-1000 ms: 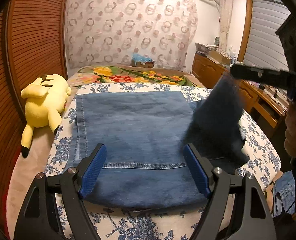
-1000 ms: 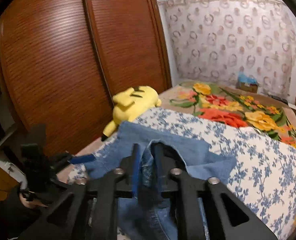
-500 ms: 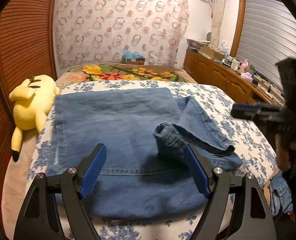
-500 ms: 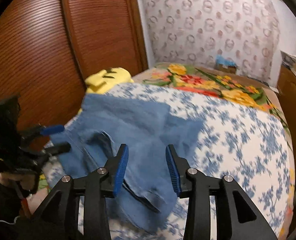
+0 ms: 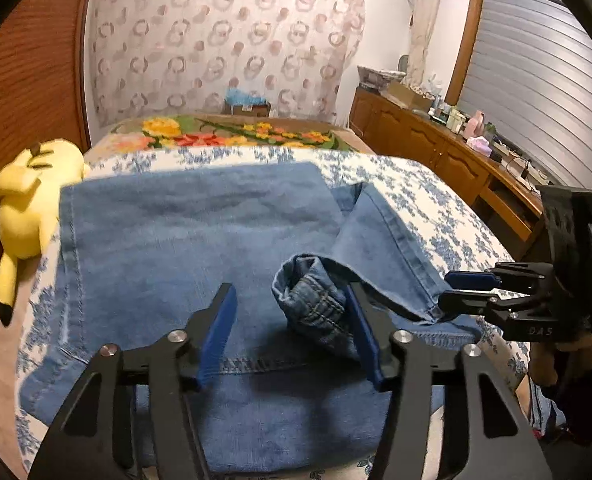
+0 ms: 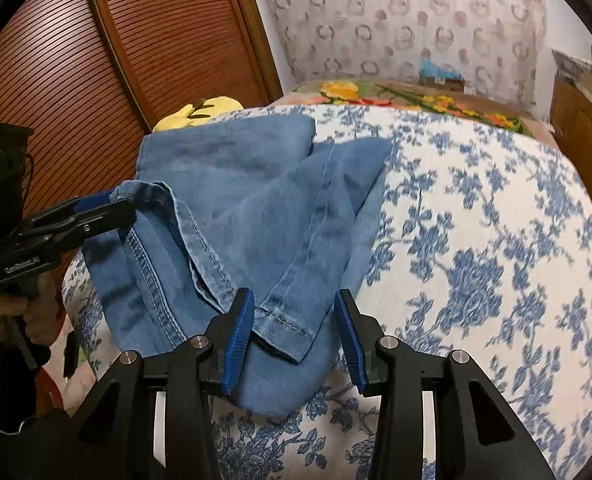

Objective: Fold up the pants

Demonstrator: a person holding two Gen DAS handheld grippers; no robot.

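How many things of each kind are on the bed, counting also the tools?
Jeans: 1
Yellow plush toy: 1
Tools: 2, the left tool and the right tool, both open
Total: 4

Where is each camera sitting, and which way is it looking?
Left wrist: on the left gripper, looking up the bed over the jeans toward the curtain; the right gripper and its hand show.
Right wrist: on the right gripper, facing the wooden doors; the left gripper shows.
Both see the jeans, the yellow plush and the curtain.
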